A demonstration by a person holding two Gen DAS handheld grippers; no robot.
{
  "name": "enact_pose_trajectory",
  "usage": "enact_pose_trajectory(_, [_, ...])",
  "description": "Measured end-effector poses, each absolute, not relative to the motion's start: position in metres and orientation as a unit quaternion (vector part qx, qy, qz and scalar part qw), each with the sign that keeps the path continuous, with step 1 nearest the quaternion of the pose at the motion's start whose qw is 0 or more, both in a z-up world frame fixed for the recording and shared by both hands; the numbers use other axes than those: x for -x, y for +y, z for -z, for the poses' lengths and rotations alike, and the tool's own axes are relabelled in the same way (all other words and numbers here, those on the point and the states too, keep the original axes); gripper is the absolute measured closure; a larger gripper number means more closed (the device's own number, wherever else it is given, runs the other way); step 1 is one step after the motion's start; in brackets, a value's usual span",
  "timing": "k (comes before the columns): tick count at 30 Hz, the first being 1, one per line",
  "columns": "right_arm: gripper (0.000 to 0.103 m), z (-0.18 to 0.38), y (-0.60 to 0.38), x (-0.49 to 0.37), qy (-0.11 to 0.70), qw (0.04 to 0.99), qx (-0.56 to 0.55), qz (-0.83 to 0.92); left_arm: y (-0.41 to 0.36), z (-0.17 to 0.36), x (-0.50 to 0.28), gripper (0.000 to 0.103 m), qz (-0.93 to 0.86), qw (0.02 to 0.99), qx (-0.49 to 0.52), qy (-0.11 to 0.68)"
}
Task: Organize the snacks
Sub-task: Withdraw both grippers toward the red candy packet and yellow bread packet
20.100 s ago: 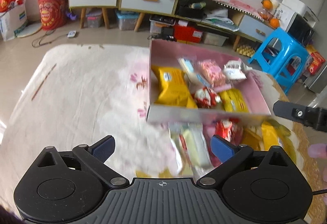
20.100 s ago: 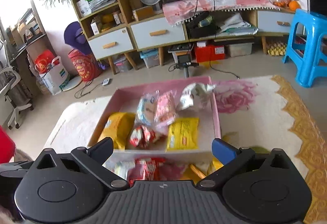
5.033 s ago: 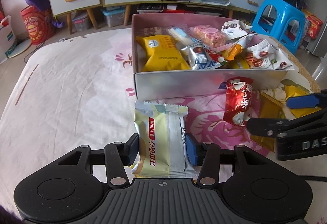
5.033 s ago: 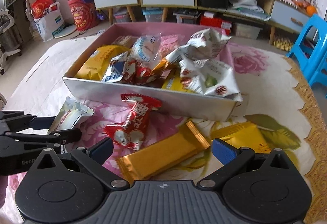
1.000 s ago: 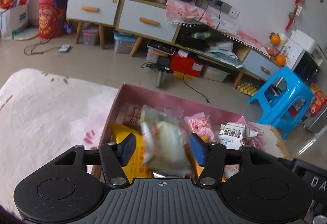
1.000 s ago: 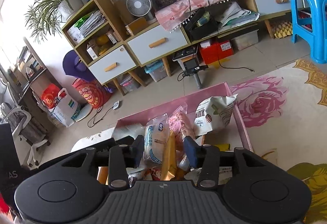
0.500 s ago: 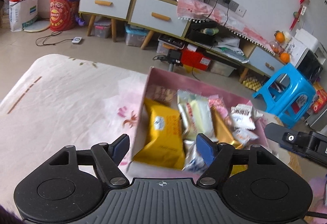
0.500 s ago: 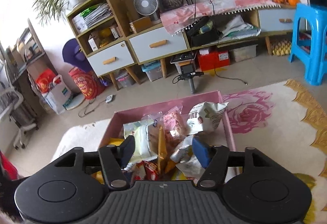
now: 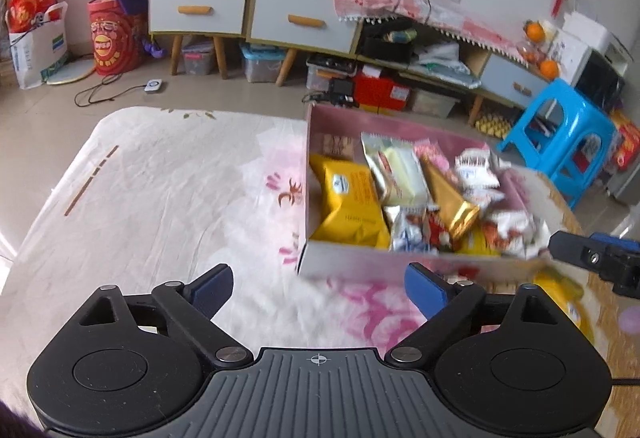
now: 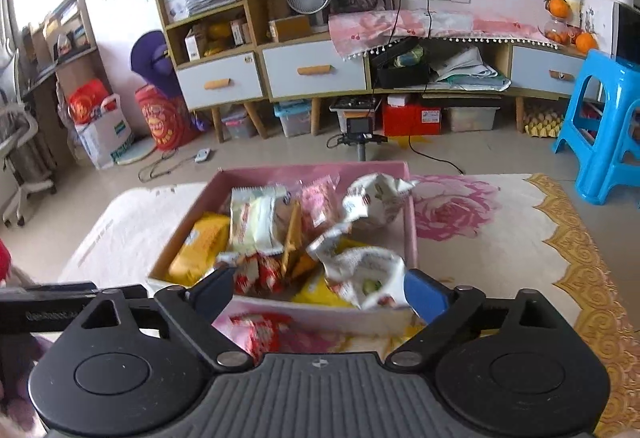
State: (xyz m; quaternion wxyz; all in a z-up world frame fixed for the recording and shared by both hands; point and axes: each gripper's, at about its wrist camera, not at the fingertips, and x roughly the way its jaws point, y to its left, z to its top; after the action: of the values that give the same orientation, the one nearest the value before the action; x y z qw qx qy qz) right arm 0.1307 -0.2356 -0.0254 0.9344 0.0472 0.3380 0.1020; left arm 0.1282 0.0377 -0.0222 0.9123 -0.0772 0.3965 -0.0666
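A pink box (image 9: 320, 268) stands on the cloth-covered table and holds several snack packets. A pale green packet (image 9: 400, 174) and a gold bar (image 9: 450, 202) lie on top, beside a yellow bag (image 9: 352, 198). The box also shows in the right wrist view (image 10: 411, 206), with the pale green packet (image 10: 256, 222) in it. A red packet (image 10: 256, 334) lies on the table in front of the box. My left gripper (image 9: 318, 288) is open and empty, short of the box. My right gripper (image 10: 318, 288) is open and empty above the box's near edge.
A yellow packet (image 9: 560, 286) lies on the table right of the box. The white floral cloth (image 9: 160, 206) spreads to the left. A blue stool (image 10: 604, 126) and low cabinets (image 10: 312, 72) stand beyond the table.
Both grippers let go of their packets, the pale green one and the gold bar, which now lie in the box. Both have opened wide and pulled back toward the near side.
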Motion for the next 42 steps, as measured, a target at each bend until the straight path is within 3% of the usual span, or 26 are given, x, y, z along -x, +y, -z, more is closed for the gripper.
enact_pose_trajectory(6, [0.01, 0.027, -0.244, -0.116, 0.333, 0.939, -0.021, -0.088, 0.042, 0.021, -0.112, 0.008, 0.076, 0.915, 0.054, 0.394])
enact_pose_trajectory(26, [0.008, 0.073, -0.274, -0.061, 0.373, 0.917, 0.101, -0.103, 0.028, 0.048, -0.08, 0.006, 0.111, 0.913, -0.024, 0.392])
enact_pose_trajectory(42, [0.008, 0.084, -0.301, -0.068, 0.365, 0.926, 0.027, -0.093, -0.032, 0.072, -0.088, 0.005, 0.165, 0.913, -0.05, 0.369])
